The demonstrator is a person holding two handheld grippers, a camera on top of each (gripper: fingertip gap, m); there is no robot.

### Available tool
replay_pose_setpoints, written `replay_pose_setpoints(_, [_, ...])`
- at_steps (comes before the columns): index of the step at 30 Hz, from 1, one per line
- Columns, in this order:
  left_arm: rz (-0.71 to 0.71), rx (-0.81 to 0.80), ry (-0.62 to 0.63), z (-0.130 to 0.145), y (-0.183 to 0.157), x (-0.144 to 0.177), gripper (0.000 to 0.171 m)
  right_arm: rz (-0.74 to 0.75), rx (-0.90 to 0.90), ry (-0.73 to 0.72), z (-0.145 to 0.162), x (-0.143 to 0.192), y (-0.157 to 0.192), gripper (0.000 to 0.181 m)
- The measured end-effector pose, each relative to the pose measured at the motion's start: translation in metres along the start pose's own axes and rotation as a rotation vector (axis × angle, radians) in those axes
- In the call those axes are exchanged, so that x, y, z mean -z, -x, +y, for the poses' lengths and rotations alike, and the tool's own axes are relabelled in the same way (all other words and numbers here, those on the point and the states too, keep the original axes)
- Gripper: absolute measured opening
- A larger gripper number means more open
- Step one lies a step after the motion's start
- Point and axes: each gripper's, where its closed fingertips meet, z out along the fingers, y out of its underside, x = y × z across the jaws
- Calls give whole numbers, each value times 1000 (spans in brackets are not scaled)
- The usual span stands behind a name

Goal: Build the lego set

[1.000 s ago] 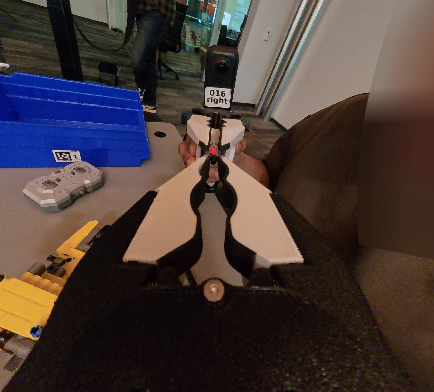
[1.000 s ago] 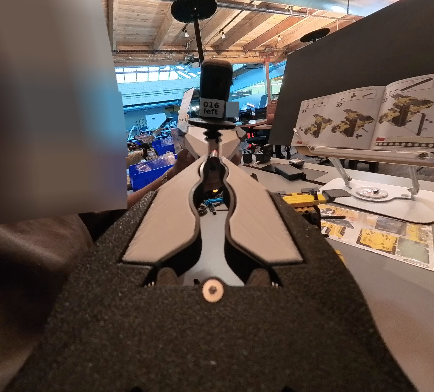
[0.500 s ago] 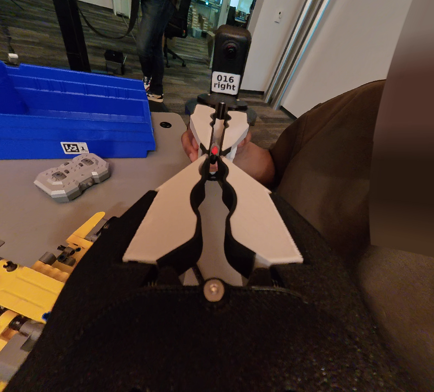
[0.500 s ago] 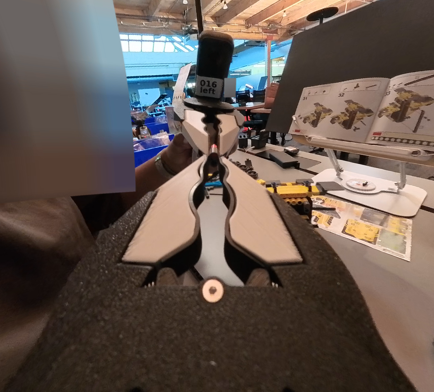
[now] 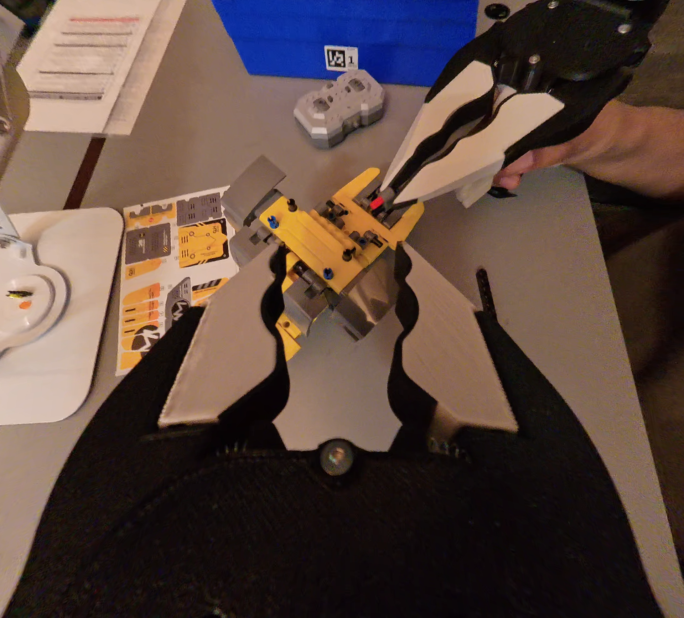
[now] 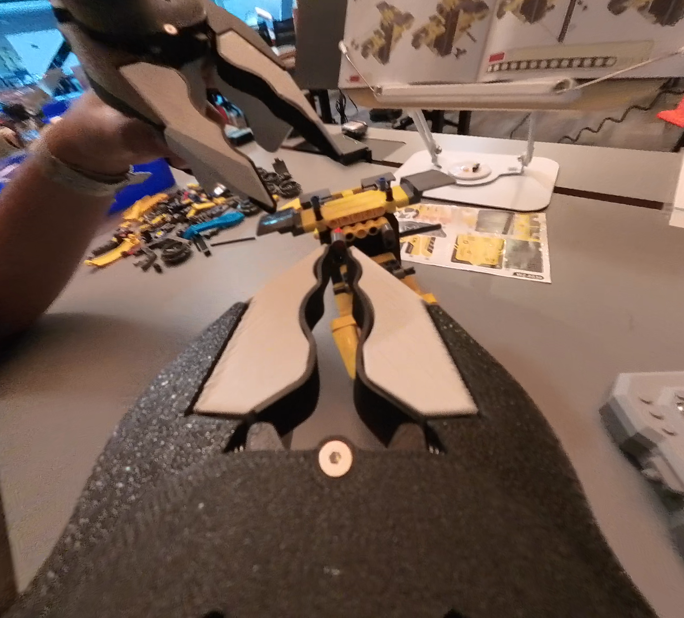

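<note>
Left wrist view: grey tabletop [image 5: 177,141] is being occupied by a blue bin [image 5: 355,0] at the far edge, a grey remote-like block [image 5: 338,106] just before it, a printed sheet [image 5: 89,60] at far left, a sticker sheet [image 5: 174,263] and a white stand base [image 5: 55,311]. The yellow-and-grey brick model [image 5: 325,252] is being straddled by the left gripper [image 5: 338,252], whose jaws are being held wide about it; contact cannot be told. The right gripper [image 5: 385,198] is being pressed, nearly closed, on a small red piece [image 5: 375,202] at the model's far end.

Right wrist view: loose parts [image 6: 174,230] are being seen at left, an open instruction booklet [image 6: 518,4] on its stand behind. The model [image 6: 355,215] is being met at the fingertips of the narrow right gripper [image 6: 337,245].
</note>
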Motion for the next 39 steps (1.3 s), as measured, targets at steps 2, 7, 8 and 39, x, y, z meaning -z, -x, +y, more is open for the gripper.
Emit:
replay_pose_setpoints(2, [4, 32, 18, 4, 3, -5, 48, 3, 9, 32, 7, -8, -1, 6])
replay_pose_setpoints(7, [10, 96, 13, 7, 11, -5, 43, 23, 48, 72, 15, -18, -4, 6])
replay_pose_setpoints(8, [12, 113, 12, 8, 12, -5, 43, 16, 48, 68, 15, -19, -4, 6])
replay_pose_setpoints(39, [-3, 154, 44, 16, 17, -16, 41, 97, 216, 286, 24, 6, -20, 7])
